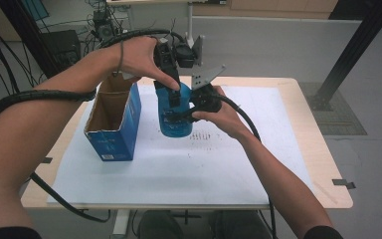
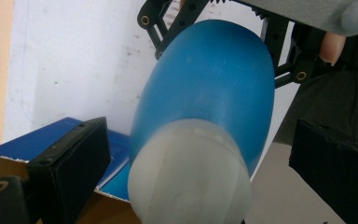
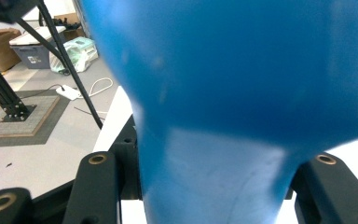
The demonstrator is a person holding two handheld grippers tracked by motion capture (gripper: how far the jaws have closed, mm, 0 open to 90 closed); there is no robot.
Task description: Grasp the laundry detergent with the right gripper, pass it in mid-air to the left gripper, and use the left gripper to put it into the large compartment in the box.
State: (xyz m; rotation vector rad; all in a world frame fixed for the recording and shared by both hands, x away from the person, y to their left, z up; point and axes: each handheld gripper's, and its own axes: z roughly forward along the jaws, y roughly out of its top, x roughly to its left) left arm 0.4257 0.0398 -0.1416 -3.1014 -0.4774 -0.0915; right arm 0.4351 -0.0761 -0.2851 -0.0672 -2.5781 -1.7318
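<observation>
A blue bottle [image 1: 175,123] with a white cap [image 2: 191,179] is held in the air over the white-covered table [image 1: 229,164]. My right gripper [image 1: 183,114] is shut on the bottle's body [image 3: 223,70], its jaws pressed against both sides. From above, my left gripper [image 1: 175,93] points down at the cap end. Its jaws stand open on either side of the cap without touching it. In the left gripper view the right gripper [image 2: 223,46] clasps the far end of the bottle [image 2: 214,79].
An open blue cardboard box [image 1: 113,130] stands upright on the table, just left of the bottle; its rim [image 2: 51,140] lies below the left jaw. Black cables trail from both grippers. A black frame post [image 1: 350,50] rises off the table at back right.
</observation>
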